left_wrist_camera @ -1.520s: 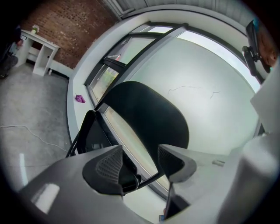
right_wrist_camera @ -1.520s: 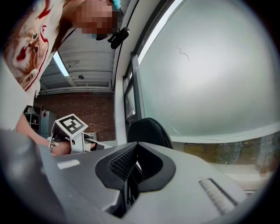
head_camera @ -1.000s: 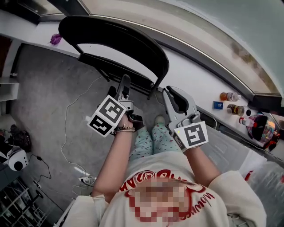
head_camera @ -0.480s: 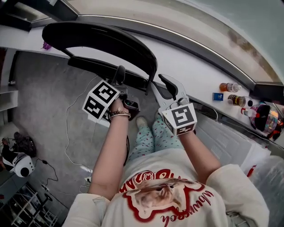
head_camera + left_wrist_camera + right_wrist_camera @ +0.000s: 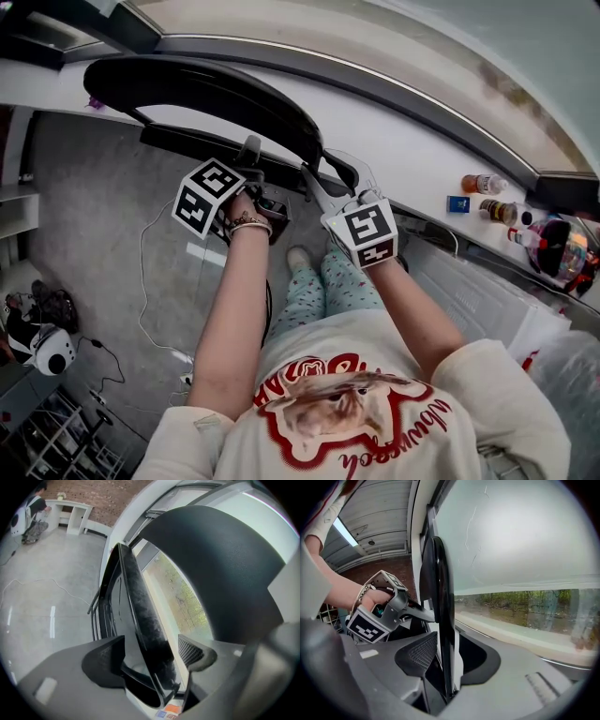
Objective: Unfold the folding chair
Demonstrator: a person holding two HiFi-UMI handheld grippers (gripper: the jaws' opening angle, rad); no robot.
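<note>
Right gripper (image 5: 326,174) lower, jaws just wider apart, folding chair (image 5: 216,84) between.

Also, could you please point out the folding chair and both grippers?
Folding chair (image 5: 206,82): head view, curved black backrest.
Left gripper (image 5: 152,651): left gripper view, midway between its jaws.
Right gripper (image 5: 449,658): right gripper view, midway between its jaws.

The person wears a cream short-sleeved shirt (image 5: 487,384) with a red print, pale green dotted trousers (image 5: 314,298), and a beaded bracelet (image 5: 247,225) just behind the grey left gripper (image 5: 251,155) with its black-and-white marker cube.
</note>
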